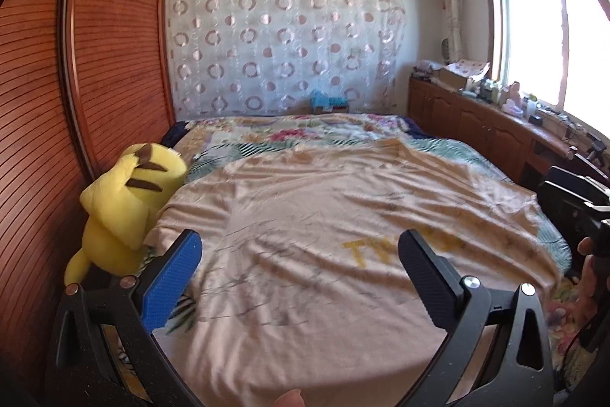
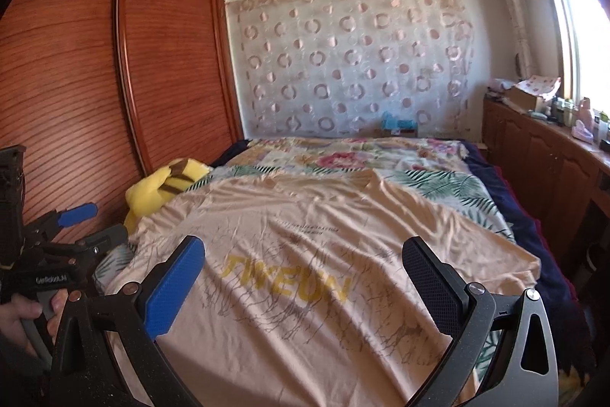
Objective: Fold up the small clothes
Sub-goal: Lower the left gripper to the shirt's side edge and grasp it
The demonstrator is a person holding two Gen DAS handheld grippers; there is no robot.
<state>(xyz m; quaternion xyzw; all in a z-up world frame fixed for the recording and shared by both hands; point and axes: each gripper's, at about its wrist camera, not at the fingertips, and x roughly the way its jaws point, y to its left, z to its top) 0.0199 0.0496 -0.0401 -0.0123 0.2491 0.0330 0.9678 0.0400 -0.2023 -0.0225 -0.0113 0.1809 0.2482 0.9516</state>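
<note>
Tongs (image 1: 299, 287) near plush toy (image 1: 129, 201)

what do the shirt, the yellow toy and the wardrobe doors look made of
Shirt: thin soft knit, probably cotton, matte; it lies in fine wrinkles. Yellow toy: fuzzy plush, rounded and stuffed. Wardrobe doors: reddish-brown wood or veneer, ribbed, slightly glossy.
</note>
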